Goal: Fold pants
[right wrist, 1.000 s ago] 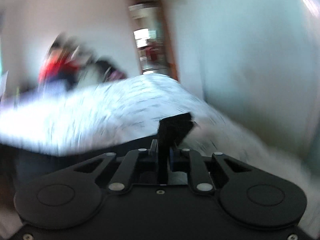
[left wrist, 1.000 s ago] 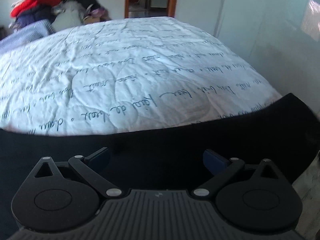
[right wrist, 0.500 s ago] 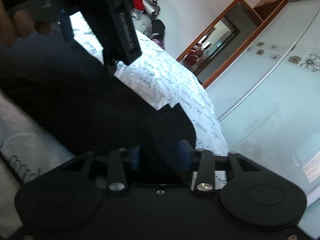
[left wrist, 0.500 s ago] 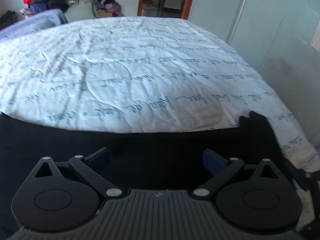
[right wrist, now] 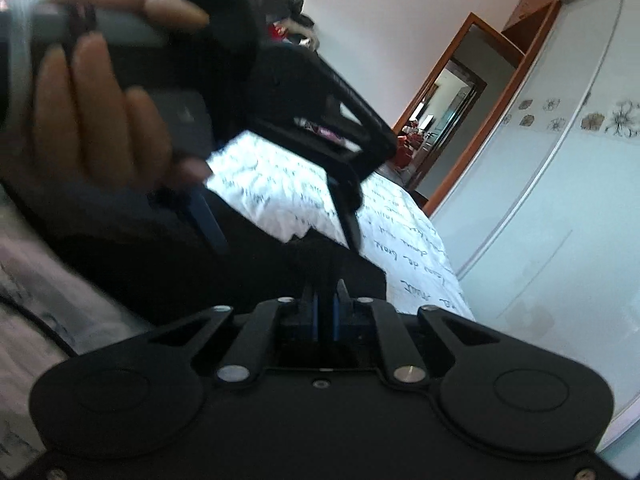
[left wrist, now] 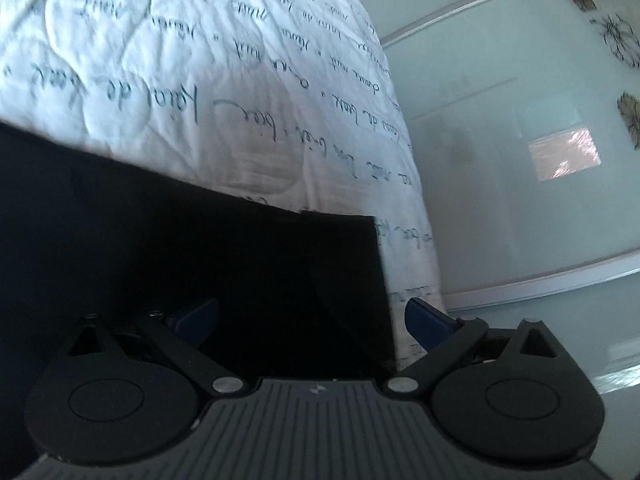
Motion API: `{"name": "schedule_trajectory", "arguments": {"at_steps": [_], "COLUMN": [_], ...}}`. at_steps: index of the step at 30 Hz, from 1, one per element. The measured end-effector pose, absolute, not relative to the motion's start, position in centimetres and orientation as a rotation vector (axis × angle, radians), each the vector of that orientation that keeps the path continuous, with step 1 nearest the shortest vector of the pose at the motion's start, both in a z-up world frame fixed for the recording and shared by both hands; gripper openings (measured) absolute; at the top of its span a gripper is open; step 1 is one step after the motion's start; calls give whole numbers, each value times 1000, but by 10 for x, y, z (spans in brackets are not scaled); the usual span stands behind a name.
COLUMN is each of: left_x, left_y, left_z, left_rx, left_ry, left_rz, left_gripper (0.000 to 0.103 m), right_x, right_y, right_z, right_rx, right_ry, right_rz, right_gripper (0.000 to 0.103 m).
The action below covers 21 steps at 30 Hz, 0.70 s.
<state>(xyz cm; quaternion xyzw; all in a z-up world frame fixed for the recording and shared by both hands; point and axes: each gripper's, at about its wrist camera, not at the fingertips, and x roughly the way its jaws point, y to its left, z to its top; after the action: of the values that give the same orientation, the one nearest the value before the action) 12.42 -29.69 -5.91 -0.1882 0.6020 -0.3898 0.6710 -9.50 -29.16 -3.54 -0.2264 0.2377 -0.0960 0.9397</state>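
The black pants (left wrist: 168,248) lie spread on the white bedspread (left wrist: 208,80), their corner near the bed's right edge. My left gripper (left wrist: 312,318) is open, its blue fingertips (left wrist: 424,320) wide apart just above the pants' corner. In the right wrist view the pants (right wrist: 256,264) fill the middle. My right gripper (right wrist: 325,304) is shut on a fold of the black fabric. The left gripper (right wrist: 280,232), held by a hand, hovers open over the pants just ahead of it.
The bed's right edge drops off beside a pale glass wardrobe door (left wrist: 520,140). A wooden doorway (right wrist: 448,120) stands beyond the bed's far end. A pile of clothes (right wrist: 296,28) lies at the far side.
The left gripper has swung right and tilted toward the pants' corner at the bed edge. The right gripper has closed tighter on the fabric, and the left gripper now hangs closer before it.
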Motion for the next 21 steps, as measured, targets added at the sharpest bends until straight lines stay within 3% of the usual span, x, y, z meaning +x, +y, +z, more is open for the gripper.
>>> {"name": "schedule_trajectory", "arguments": {"at_steps": [3,6,8,11,13,21], "left_x": [126,132,132,134,133,120], "left_y": [-298,-296,-294,-284,-273,-215], "left_z": [-63,-65,-66,-70,-67,-18], "left_rx": [-496,-523,-536,-589,-591,-344], "left_ry": [1391,1395,1400,1411,1378,1126], "left_rz": [-851,-827,-817,-794,-782,-709], "left_gripper": [93,68,41,12,5,5], "right_x": [-93,-89,-88,-87,-85,-77], "right_y": [-293,-292,-289,-284,-279,-236], "right_z": [-32,-31,-32,-35,-36,-22], "right_rx": [-421,-410,-419,-431,-450,-478], "right_ry": [478,476,479,490,501,471], "right_rz": [-181,-162,-153,-133,-127,12], "right_gripper": [7,7,7,7,7,7]}}
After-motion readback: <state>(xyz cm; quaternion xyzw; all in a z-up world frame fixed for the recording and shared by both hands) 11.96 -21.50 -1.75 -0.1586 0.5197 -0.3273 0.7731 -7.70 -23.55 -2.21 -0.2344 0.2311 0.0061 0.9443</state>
